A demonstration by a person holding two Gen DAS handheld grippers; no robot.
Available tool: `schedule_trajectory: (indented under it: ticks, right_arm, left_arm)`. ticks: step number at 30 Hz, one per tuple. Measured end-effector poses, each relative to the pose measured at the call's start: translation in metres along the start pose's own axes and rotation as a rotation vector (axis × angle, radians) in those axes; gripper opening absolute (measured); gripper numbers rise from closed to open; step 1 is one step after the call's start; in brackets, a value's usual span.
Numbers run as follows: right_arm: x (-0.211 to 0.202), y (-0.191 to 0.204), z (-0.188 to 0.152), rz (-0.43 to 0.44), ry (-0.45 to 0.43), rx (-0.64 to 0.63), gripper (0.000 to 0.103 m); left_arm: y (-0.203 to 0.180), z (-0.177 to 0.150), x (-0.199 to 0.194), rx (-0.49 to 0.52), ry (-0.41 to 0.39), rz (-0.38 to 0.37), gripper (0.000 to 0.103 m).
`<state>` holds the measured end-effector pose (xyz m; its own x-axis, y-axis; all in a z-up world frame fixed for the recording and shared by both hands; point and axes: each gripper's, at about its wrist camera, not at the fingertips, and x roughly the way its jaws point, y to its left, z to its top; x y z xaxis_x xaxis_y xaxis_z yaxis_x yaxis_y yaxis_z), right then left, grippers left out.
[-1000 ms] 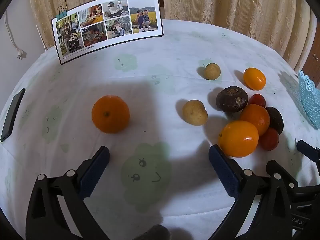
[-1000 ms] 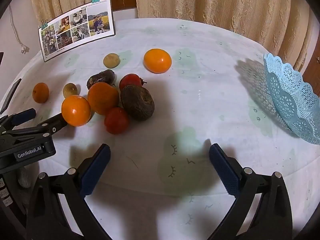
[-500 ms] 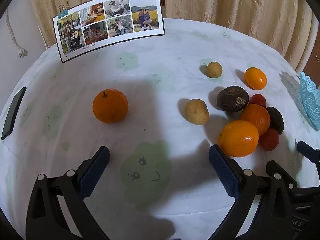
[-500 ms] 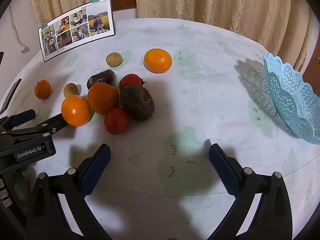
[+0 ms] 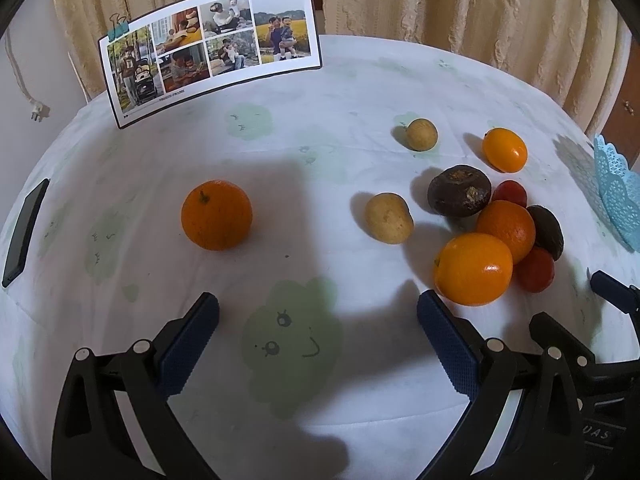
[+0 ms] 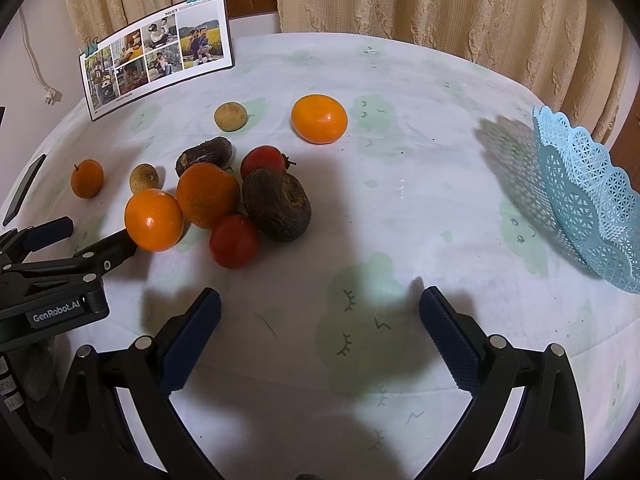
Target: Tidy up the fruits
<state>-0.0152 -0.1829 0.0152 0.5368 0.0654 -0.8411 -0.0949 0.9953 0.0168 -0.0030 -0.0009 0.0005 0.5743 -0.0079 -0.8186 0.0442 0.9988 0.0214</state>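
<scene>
Gaping wide, both grippers (image 5: pixel 318 320) (image 6: pixel 320 316) face glossy oranges (image 5: pixel 473 274), red tomatoes (image 6: pixel 234 240), perhaps wrinkled avocados (image 6: pixel 277 204).

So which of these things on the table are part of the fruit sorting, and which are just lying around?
Part of the job:
oranges
tomatoes
dark fruits
small tan fruits
blue basket

Just lying about:
photo card
phone
wall plug
</scene>
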Motion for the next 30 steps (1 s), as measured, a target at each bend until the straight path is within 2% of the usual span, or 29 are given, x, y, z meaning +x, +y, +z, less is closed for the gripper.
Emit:
schedule_trajectory:
  ticks: [6,11,30]
  right_arm:
    - [-0.002,-0.001,-0.001,-0.001,-0.011,0.007,0.101]
    - [-0.014,-0.007,-0.005,0.008,-0.075,0.053,0.101]
    - [-0.032,-0.007,-0.010,0.069,-0.178,0.111,0.101]
  left_arm:
    - [0.003,-0.001,-0.005,-0.008,-0.026,-0.022,0.098]
    - [0.001,-0.003,-0.016,0.006,-0.084,-0.016,0.098]
    - [0.010,-0.001,-0.025,-0.022,-0.134,-0.003,0.098]
